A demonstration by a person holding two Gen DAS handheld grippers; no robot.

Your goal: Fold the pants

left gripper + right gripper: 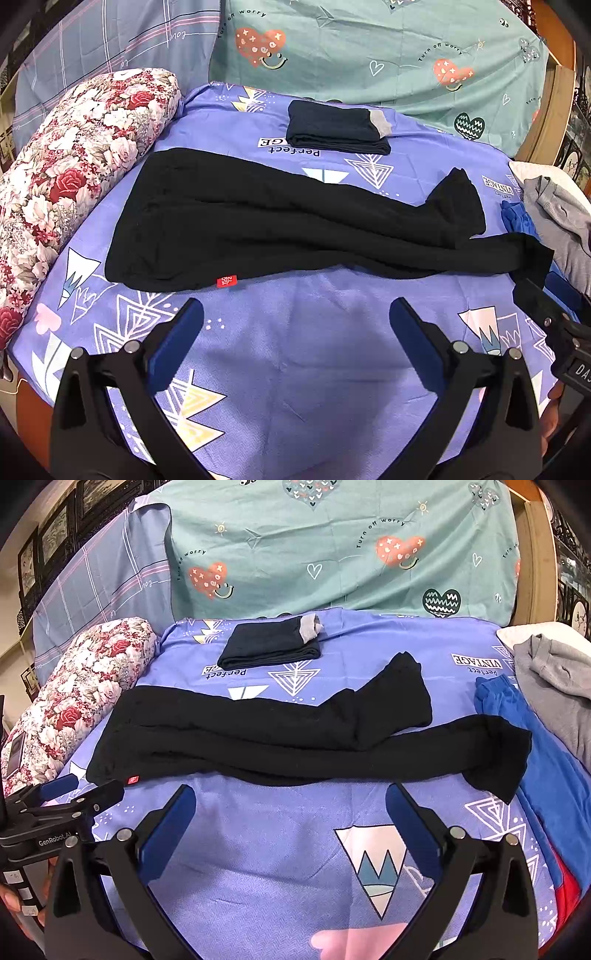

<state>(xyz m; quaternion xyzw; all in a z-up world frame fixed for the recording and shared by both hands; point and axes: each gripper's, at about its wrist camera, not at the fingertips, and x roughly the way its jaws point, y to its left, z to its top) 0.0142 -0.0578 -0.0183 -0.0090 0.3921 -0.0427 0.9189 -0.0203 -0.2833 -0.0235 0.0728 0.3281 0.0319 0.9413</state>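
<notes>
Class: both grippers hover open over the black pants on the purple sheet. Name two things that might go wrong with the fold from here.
1. The far leg's cuff is already bent off line, so the black pants may fold crooked.
2. The near cuff lies against the blue garment; the right gripper might pinch both.

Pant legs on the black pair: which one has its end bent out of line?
The far leg: its end kinks up toward the headboard, while the near leg runs straight toward the blue garment.

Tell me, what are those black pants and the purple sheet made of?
The black pants look like soft, matte knit, probably cotton jersey: they drape limply and reflect nothing. The purple sheet seems a thin printed woven fabric, with fine texture and crease lines.
</notes>
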